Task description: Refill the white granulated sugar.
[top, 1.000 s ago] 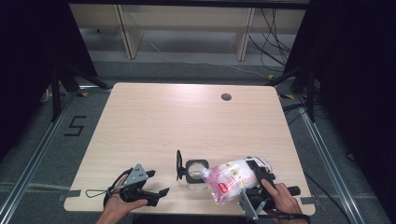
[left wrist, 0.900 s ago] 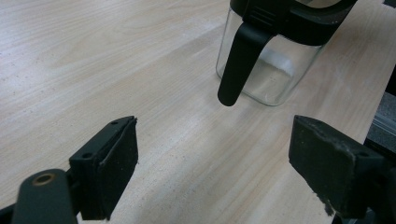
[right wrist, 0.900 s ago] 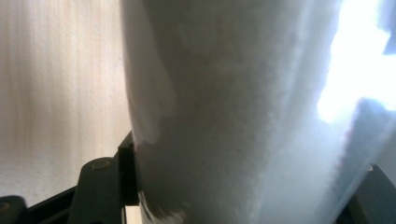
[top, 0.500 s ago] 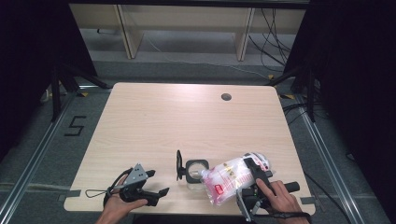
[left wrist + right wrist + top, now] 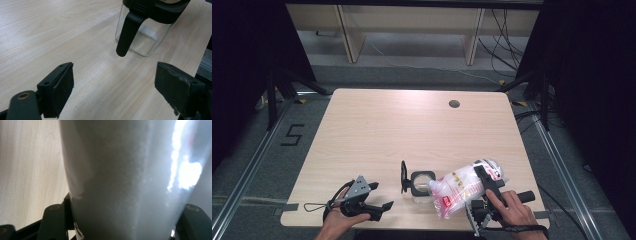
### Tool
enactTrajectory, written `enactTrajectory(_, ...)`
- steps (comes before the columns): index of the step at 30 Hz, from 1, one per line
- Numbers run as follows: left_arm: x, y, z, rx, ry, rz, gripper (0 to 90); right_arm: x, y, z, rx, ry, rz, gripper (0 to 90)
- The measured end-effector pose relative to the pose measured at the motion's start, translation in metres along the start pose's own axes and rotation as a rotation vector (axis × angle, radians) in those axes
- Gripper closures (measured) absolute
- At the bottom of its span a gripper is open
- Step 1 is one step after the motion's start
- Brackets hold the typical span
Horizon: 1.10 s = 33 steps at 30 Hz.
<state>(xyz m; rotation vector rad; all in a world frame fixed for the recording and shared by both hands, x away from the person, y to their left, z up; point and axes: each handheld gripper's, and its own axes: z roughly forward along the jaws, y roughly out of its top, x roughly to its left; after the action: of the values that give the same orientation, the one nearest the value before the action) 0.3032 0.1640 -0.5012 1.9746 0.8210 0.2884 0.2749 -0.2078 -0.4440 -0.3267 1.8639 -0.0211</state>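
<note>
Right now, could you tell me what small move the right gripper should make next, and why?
Probably tip the bag a little further, since the right gripper grips it with its corner at the open jar, lid swung aside. The left gripper stands open nearby.

Pale wood table (image 5: 412, 130), grey floor (image 5: 252, 150), shelving (image 5: 412, 25) behind.

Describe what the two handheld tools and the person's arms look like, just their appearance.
Both are black. The left tool carries a grey three-cornered plate on top and trails a thin black cable that loops across the table. In the left gripper view its jaws are square black blocks with worn, rough pads. The right tool has a black bar handle. Both forearms are bare, with no sleeves or gloves in view.
</note>
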Motion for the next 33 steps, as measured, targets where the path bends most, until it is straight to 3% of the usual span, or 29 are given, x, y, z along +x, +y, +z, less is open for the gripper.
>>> enactTrajectory(3, 0.001, 0.000, 0.000, 0.009, -0.002, 0.006, 15.2, 0.001, 0.001, -0.002, 0.020, 0.011, 0.014, 38.4)
enactTrajectory(5, 0.000, 0.000, 0.001, -0.004, -0.007, -0.004, 15.3, -0.002, 0.001, -0.001, -0.002, -0.006, -0.011, 38.4)
enactTrajectory(6, 0.000, 0.000, 0.001, -0.004, -0.007, -0.005, 15.3, -0.001, 0.002, -0.002, 0.015, 0.008, 0.015, 38.4)
enactTrajectory(8, 0.001, 0.000, 0.000, 0.008, -0.003, 0.006, 15.3, -0.003, 0.003, -0.001, -0.006, -0.014, -0.002, 38.4)
enactTrajectory(9, 0.001, 0.000, 0.000, 0.014, -0.003, 0.003, 15.3, -0.006, 0.004, -0.002, -0.004, -0.004, -0.036, 38.4)
enactTrajectory(10, 0.000, 0.000, 0.001, 0.018, -0.001, -0.028, 15.3, -0.004, 0.004, -0.003, 0.016, 0.008, -0.011, 38.5)
enactTrajectory(11, -0.001, 0.000, 0.001, 0.018, 0.006, -0.026, 15.3, -0.005, 0.005, -0.001, -0.004, -0.010, -0.039, 38.5)
enactTrajectory(13, 0.000, 0.000, 0.001, 0.014, -0.004, -0.024, 15.3, -0.007, 0.007, -0.003, 0.018, 0.006, -0.048, 38.5)
enactTrajectory(15, 0.000, 0.000, 0.000, 0.015, -0.002, -0.022, 15.3, -0.006, 0.006, -0.005, 0.020, 0.007, -0.010, 38.5)
enactTrajectory(16, 0.000, 0.000, 0.000, 0.013, -0.001, -0.026, 15.3, -0.004, 0.005, -0.002, -0.027, -0.031, 0.001, 38.5)
enactTrajectory(18, 0.000, 0.000, 0.000, 0.016, 0.000, -0.025, 15.3, -0.010, 0.006, -0.003, -0.016, -0.030, -0.070, 38.5)
enactTrajectory(20, 0.000, 0.000, 0.000, 0.015, 0.000, -0.018, 15.3, -0.005, 0.006, -0.003, -0.008, -0.031, -0.001, 38.5)
enactTrajectory(22, -0.001, 0.000, 0.000, 0.002, -0.001, -0.021, 15.4, -0.006, 0.006, -0.003, -0.011, -0.030, -0.004, 38.5)
enactTrajectory(24, 0.000, 0.000, 0.001, 0.001, -0.007, -0.008, 15.3, -0.010, 0.006, -0.003, -0.014, -0.037, -0.072, 38.6)
enactTrajectory(26, 0.000, 0.000, 0.000, 0.011, -0.004, -0.005, 15.3, -0.011, 0.006, -0.004, 0.007, -0.012, -0.079, 38.6)
enactTrajectory(29, -0.002, 0.000, 0.000, 0.011, 0.003, -0.016, 15.4, -0.007, 0.005, -0.004, 0.012, -0.012, -0.035, 38.6)
enactTrajectory(30, -0.001, 0.000, 0.000, 0.008, -0.001, 0.000, 15.3, -0.006, 0.005, -0.004, 0.005, -0.020, -0.009, 38.6)
enactTrajectory(32, -0.001, 0.000, 0.001, -0.003, -0.006, 0.003, 15.4, -0.011, 0.005, -0.004, 0.001, -0.020, -0.066, 38.6)
enactTrajectory(33, -0.002, 0.000, 0.001, 0.000, -0.001, -0.013, 15.3, -0.012, 0.005, -0.005, 0.015, -0.010, -0.071, 38.6)
